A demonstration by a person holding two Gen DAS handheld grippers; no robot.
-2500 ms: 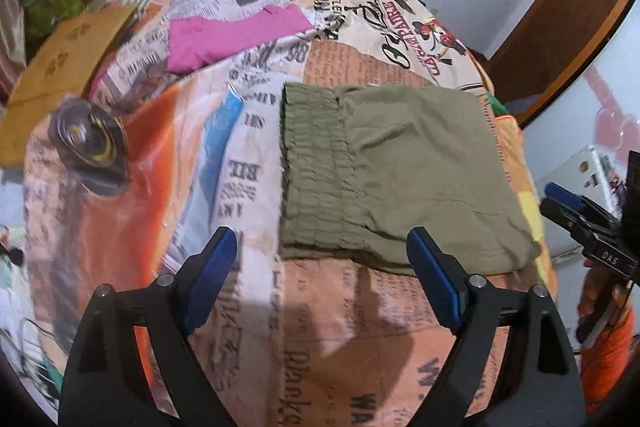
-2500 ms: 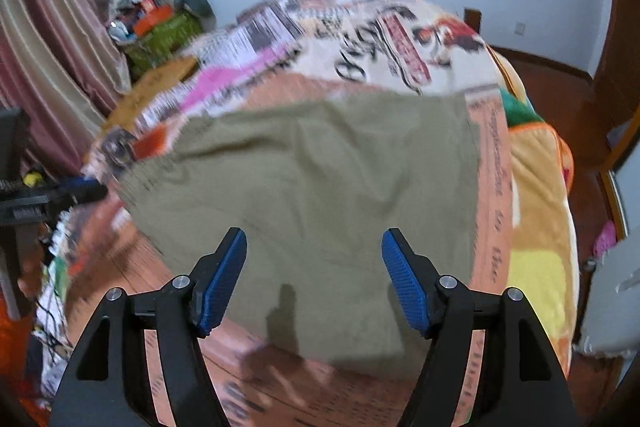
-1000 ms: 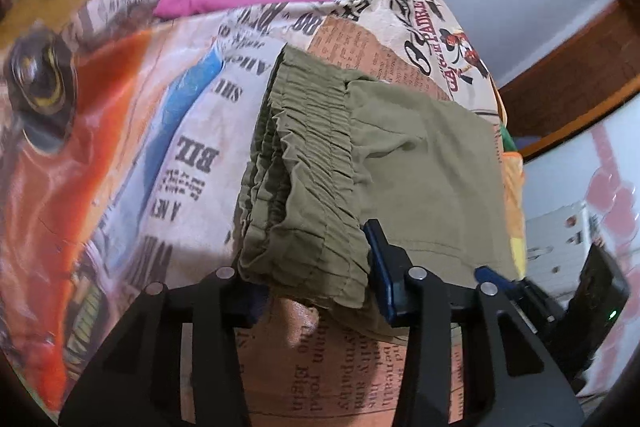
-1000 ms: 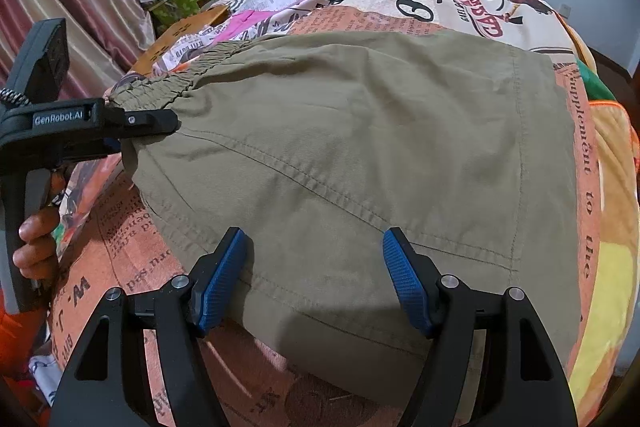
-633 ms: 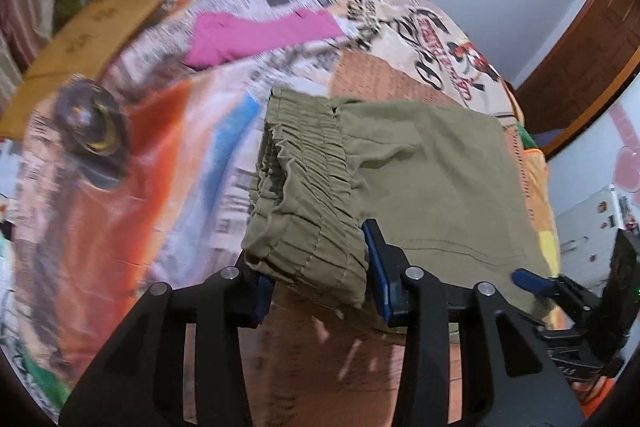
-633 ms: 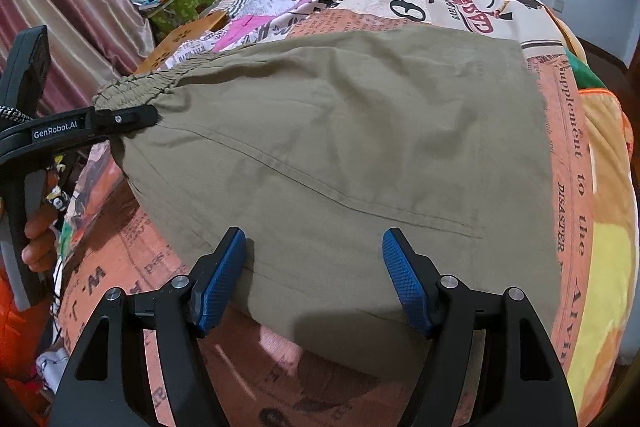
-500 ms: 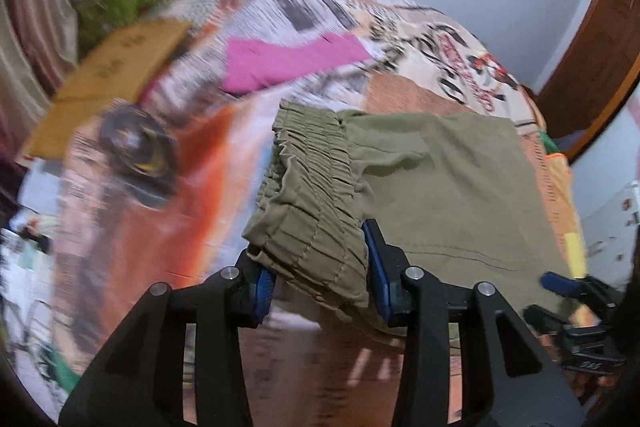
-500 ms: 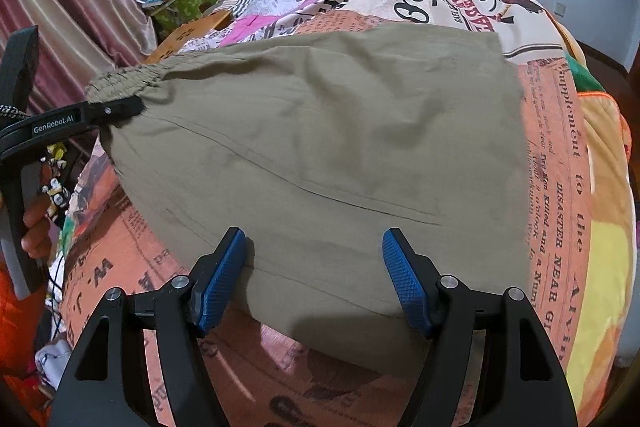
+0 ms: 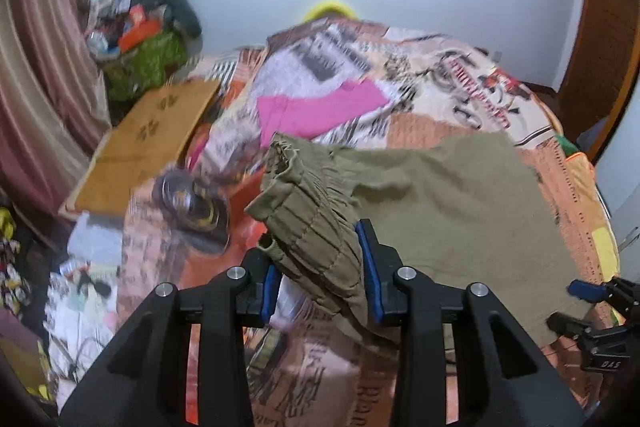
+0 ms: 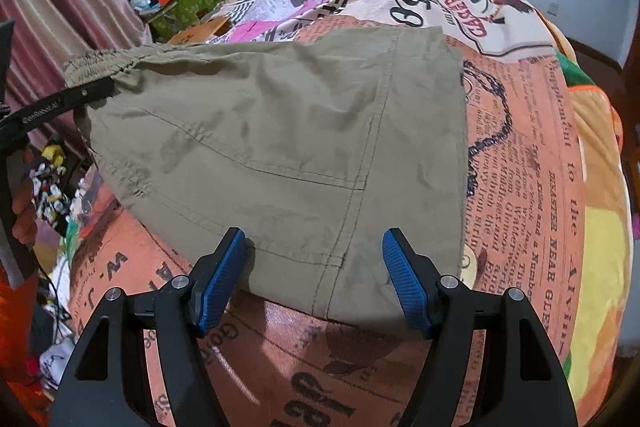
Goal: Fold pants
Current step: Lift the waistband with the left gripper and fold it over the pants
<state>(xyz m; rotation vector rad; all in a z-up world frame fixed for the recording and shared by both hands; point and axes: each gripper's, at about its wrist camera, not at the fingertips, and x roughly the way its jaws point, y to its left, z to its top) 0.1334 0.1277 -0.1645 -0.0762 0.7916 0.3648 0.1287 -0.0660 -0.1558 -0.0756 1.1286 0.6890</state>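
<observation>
Folded olive-green pants [image 9: 440, 211] lie on a bed with a newspaper-print cover [image 9: 448, 79]. My left gripper [image 9: 320, 277] is shut on the pants' gathered waistband [image 9: 308, 223] and holds that end lifted off the bed. In the right wrist view the pants [image 10: 288, 131] fill the middle, their left end raised by the left gripper [image 10: 60, 103]. My right gripper [image 10: 314, 279] is open, its blue pads on either side of the pants' near edge, not closed on it. It also shows at the lower right of the left wrist view [image 9: 588, 303].
A pink garment [image 9: 316, 107] lies further back on the bed. A brown cardboard sheet [image 9: 148, 143] and a green bag with clutter [image 9: 140, 55] stand left of the bed. A striped curtain [image 9: 36, 75] hangs at the left. Loose items cover the floor at lower left.
My left gripper came down, closed on the waistband and has lifted it up off the bed. My right gripper moved up to the pants' near edge and stayed open.
</observation>
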